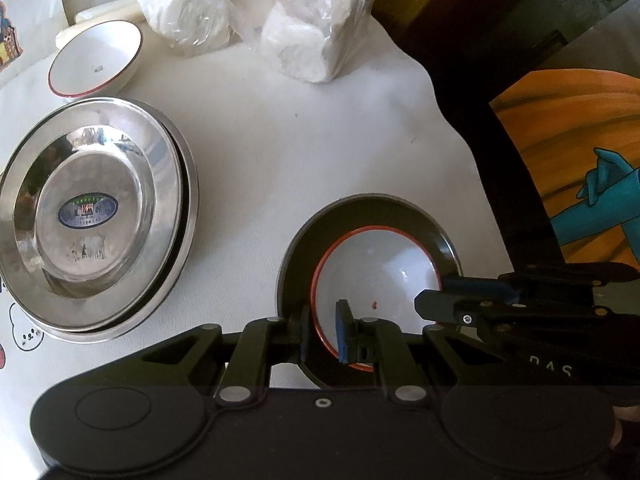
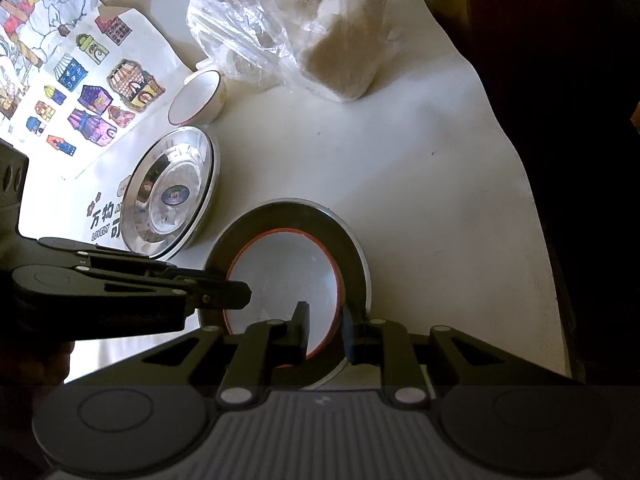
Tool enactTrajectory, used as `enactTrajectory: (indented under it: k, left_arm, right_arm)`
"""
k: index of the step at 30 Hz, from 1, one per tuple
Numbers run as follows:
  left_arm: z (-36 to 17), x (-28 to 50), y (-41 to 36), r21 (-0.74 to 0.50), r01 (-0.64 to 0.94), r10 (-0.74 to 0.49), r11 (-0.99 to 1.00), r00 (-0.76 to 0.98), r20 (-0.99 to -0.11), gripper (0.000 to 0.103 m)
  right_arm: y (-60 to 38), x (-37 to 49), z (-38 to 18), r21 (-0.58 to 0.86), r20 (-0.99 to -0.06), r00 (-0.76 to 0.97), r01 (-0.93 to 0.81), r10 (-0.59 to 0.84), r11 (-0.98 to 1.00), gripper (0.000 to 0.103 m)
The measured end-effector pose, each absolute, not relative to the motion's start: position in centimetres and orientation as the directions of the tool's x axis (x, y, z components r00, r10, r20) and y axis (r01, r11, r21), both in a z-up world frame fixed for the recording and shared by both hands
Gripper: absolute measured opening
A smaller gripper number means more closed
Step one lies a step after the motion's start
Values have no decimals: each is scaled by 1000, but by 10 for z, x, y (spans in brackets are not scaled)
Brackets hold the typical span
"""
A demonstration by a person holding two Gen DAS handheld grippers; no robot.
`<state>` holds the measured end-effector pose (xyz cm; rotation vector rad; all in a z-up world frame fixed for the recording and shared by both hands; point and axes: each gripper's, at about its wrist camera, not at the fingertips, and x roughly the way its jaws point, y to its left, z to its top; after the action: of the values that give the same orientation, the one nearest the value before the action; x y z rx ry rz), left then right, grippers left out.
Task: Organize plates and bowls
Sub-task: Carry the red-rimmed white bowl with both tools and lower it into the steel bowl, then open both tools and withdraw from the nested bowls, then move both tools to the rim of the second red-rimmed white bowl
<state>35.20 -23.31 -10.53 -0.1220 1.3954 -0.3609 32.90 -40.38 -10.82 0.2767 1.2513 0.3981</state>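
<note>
A white bowl with a red rim (image 1: 376,268) (image 2: 286,272) sits in a steel plate (image 1: 368,208) (image 2: 352,240) near the table's front. My left gripper (image 1: 325,330) straddles the bowl's near-left rim, one finger inside and one outside, and looks closed on it. My right gripper (image 2: 325,330) straddles the bowl's near-right rim the same way. The right gripper also shows in the left wrist view (image 1: 436,300), and the left gripper in the right wrist view (image 2: 236,294). A stack of steel plates (image 1: 96,216) (image 2: 172,196) lies to the left. A second red-rimmed bowl (image 1: 94,60) (image 2: 198,98) stands behind it.
A clear plastic bag of white items (image 1: 256,12) (image 2: 300,28) stands at the back of the white table (image 1: 288,140). The table's edge (image 1: 460,128) runs close on the right. Coloured drawings (image 2: 72,72) lie at the left. An orange picture (image 1: 580,152) is beyond the edge.
</note>
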Motion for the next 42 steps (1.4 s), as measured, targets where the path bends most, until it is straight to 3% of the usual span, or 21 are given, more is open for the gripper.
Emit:
enactTrajectory:
  k: [11, 14, 16, 18, 22, 28, 42]
  left_arm:
    - [-80, 355, -202, -356, 136, -379, 925, 229, -897, 24]
    - [-72, 358, -187, -357, 101, -371, 929, 275, -887, 48]
    - [-66, 361, -174, -357, 78, -363, 931, 305, -880, 65]
    - [-61, 364, -161, -356, 52, -352, 933, 333, -874, 80]
    - [-55, 372, -135, -344, 5, -321, 939, 375, -870, 95]
    - [-59, 388, -87, -299, -78, -247, 951, 390, -887, 102]
    - [-83, 476, -8, -203, -129, -145, 971, 361, -921, 102]
  right_arm:
    - [-399, 324, -83, 400, -847, 305, -172, 435, 900, 32]
    - [-393, 325, -78, 407, -839, 315, -179, 444, 896, 41]
    - [-388, 326, -75, 411, -834, 323, -180, 448, 894, 59]
    - [-382, 329, -72, 415, -828, 329, -183, 453, 891, 69]
    - [-370, 334, -69, 417, -820, 346, -185, 456, 890, 89]
    - [-348, 345, -70, 409, -823, 346, -186, 450, 893, 103]
    - [-288, 403, -80, 358, -842, 393, -106, 369, 928, 103]
